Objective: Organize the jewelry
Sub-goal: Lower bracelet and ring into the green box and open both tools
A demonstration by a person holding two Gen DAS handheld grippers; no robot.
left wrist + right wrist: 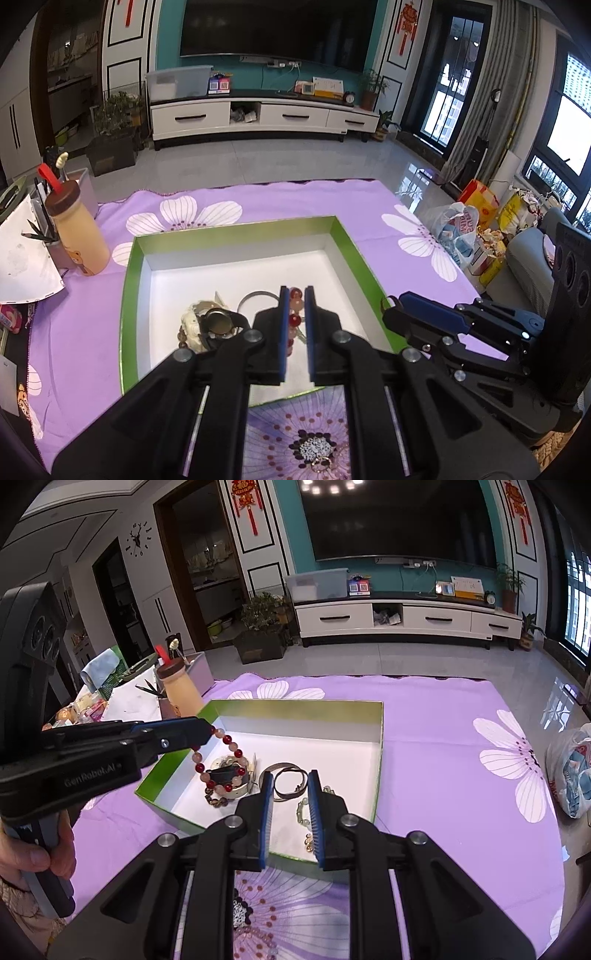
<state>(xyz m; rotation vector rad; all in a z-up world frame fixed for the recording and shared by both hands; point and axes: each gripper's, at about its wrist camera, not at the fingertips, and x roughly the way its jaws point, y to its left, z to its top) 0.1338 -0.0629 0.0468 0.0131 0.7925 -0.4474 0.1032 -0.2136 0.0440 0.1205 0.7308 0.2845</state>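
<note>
A green-rimmed box with a white inside [133, 280] [378, 738] sits on the purple flowered cloth. My left gripper [296, 295] [210, 733] is shut on a red-and-pink bead bracelet [294, 306] [225, 760], which hangs above the box. In the box lie a watch on a cream piece [216, 325] [229, 775], a dark bangle [255, 295] [290, 781] and a pale green bead bracelet [303, 812]. My right gripper [291, 775] [386, 306] is open and empty, low over the box's near right side.
A tan bottle with a brown cap [77, 236] [181, 690], a pen holder [51, 243] and papers [22, 254] stand left of the box. A small pink bead bracelet [255, 938] lies on the cloth near me. Plastic bags [458, 229] sit off the table's right edge.
</note>
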